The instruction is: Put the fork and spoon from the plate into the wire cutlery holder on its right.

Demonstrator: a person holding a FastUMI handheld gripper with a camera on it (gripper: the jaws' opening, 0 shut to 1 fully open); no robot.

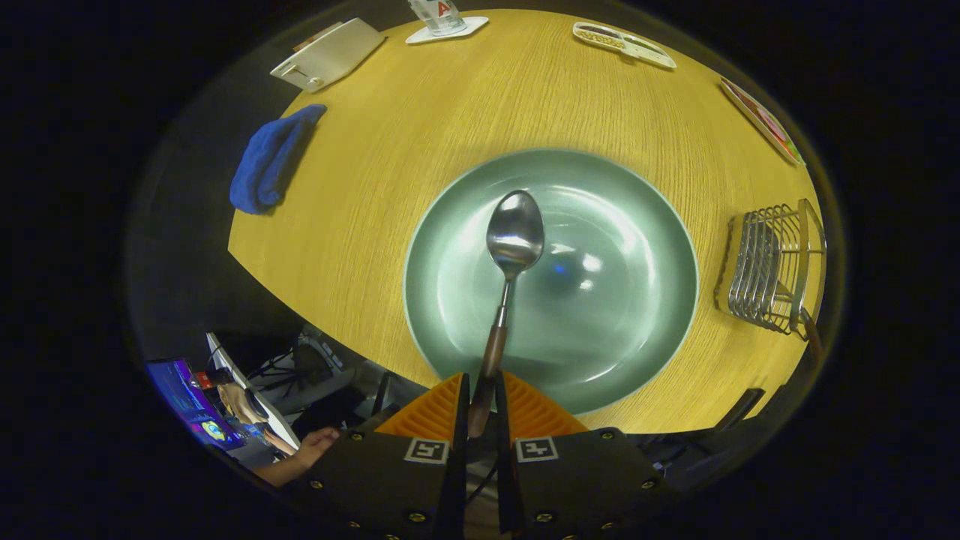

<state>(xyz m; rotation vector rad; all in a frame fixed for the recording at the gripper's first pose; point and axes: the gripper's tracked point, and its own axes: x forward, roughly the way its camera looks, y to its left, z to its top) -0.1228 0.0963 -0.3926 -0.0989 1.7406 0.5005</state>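
The spoon (514,247) is held by its wooden handle, clenched between the two fingers of the gripper (481,409). Its long axis runs straight ahead from the jaws, bowl forward, apparently lifted above the green plate (645,225). The wire cutlery holder (776,270) stands on the counter (420,127) just right of the plate, well off to the right of the spoon's line. So the coming move is likely a carry rightward, then tipping the spoon into the holder. I cannot see whether a fork is in the holder.
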